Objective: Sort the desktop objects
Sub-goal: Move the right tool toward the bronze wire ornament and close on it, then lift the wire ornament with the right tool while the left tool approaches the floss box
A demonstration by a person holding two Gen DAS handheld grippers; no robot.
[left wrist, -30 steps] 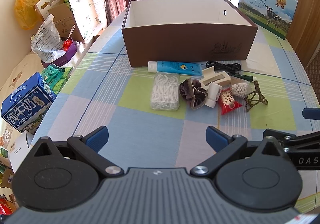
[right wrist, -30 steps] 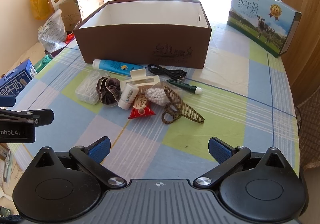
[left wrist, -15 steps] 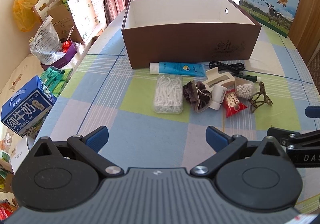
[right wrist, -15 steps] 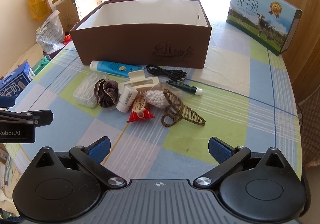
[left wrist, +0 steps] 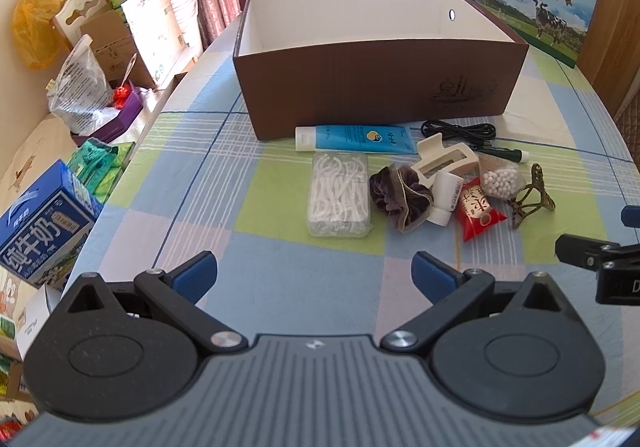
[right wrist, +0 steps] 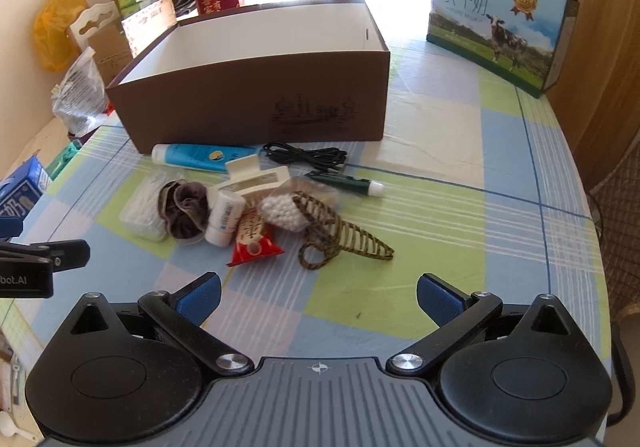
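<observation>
An open brown box (left wrist: 376, 87) (right wrist: 256, 99) stands on the checked tablecloth. In front of it lie a blue tube (left wrist: 356, 138) (right wrist: 192, 157), a clear case of floss picks (left wrist: 339, 194), a brown scrunchie (left wrist: 400, 199) (right wrist: 184, 213), a cream hair claw (left wrist: 444, 159), a small white bottle (right wrist: 225, 217), a red snack packet (left wrist: 478, 213) (right wrist: 254, 241), a bag of white beads (right wrist: 282, 209), a woven cone (right wrist: 340, 237), a black cable (right wrist: 308, 157) and a green pen (right wrist: 348, 183). My left gripper (left wrist: 314, 273) is open and empty, short of the floss case. My right gripper (right wrist: 318, 297) is open and empty, short of the cone.
A milk carton box (right wrist: 500, 25) stands at the back right. A blue milk carton (left wrist: 40, 227) and piled bags and boxes (left wrist: 100, 59) sit off the table's left edge. Each gripper shows at the edge of the other's view.
Both grippers have moved forward toward the cluster of objects, which now looks closer. Nothing on the table has moved. Both stay open.
</observation>
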